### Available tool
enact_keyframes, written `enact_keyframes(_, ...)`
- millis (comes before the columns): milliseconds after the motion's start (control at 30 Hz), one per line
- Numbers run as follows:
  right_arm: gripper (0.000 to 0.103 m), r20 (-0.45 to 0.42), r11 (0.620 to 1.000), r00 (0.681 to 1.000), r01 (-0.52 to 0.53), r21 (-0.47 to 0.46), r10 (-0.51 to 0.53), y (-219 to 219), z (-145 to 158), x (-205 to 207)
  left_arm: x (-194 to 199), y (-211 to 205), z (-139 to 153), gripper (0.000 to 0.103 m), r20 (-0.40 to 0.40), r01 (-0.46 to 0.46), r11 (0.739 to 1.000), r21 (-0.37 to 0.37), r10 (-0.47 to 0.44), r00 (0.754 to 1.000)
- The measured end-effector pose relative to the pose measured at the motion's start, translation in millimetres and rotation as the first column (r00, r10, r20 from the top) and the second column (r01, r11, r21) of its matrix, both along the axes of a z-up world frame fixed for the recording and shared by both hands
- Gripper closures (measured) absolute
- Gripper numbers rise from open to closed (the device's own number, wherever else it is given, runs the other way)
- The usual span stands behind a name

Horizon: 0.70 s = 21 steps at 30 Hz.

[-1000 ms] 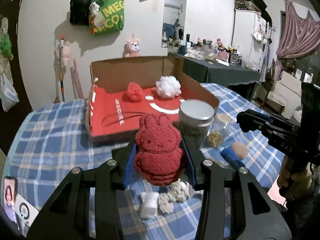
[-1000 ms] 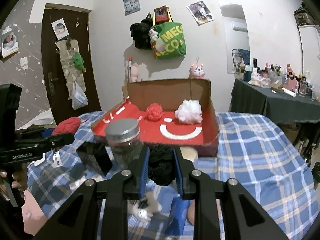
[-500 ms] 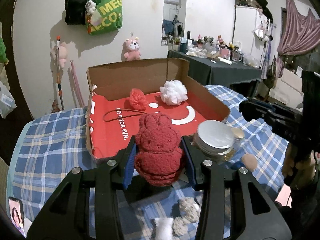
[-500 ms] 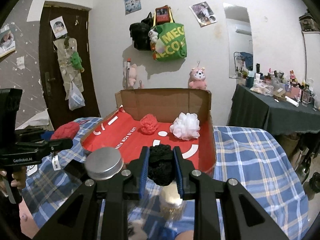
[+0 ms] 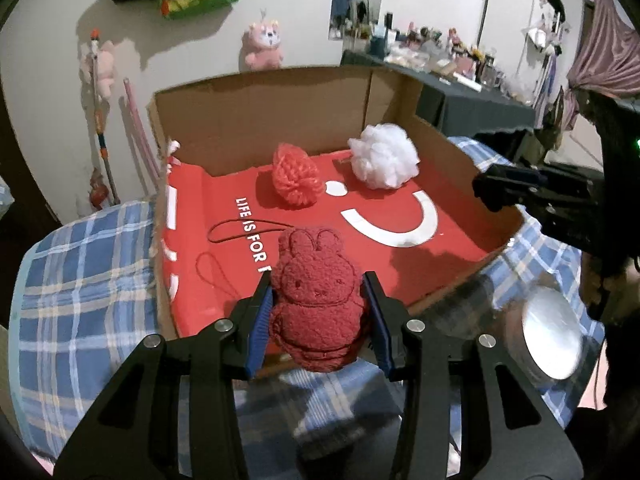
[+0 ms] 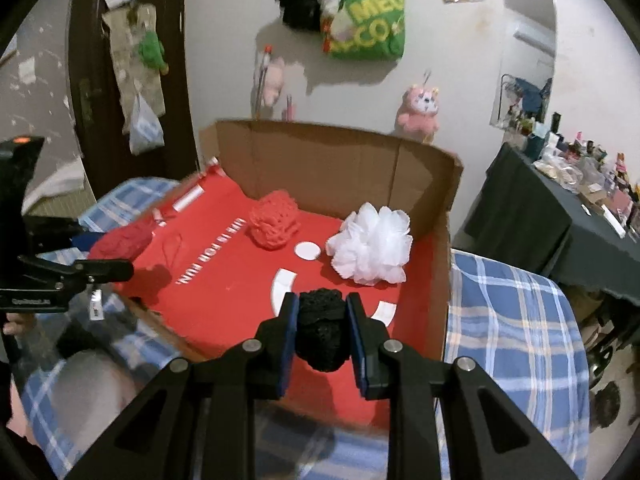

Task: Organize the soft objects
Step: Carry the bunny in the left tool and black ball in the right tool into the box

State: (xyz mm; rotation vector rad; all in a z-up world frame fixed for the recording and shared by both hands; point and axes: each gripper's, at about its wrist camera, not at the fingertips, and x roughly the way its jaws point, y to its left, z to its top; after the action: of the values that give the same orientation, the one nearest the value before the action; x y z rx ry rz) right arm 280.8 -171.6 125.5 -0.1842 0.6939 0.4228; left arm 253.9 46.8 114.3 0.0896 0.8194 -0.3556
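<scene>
Carry step: left gripper (image 5: 318,316) pinches the red bunny (image 5: 316,300), right gripper (image 6: 322,334) pinches a black pouf (image 6: 322,330) — both at the box's (image 5: 280,120) 6 o'clock edge; next, lower inside and spread the jaws.

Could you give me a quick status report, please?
Left gripper shut on red bunny plush. Right gripper shut on black pom. Both at cardboard box; nothing blocking.
</scene>
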Motion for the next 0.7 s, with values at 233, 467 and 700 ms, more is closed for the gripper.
enact_keyframes(233, 0.077, -0.133, 0.993, 0.991, 0.005, -0.115, -0.020, 14, -24, 60, 49, -7, -16, 0.063, -0.080, 0.000, 0.997, 0.074, 0.006, 0.997)
enact_keyframes(467, 0.077, -0.246, 0.978, 0.967, 0.015, -0.207, -0.067, 22, -52, 96, 86, -9, -40, 0.063, -0.158, -0.004, 0.989, 0.148, 0.028, 0.987)
enact_keyframes(700, 0.077, -0.289, 0.966, 0.952, 0.029, -0.258, -0.106, 22, -66, 110, 109, -5, -62, 0.063, -0.213, -0.019, 0.978, 0.205, 0.064, 0.975)
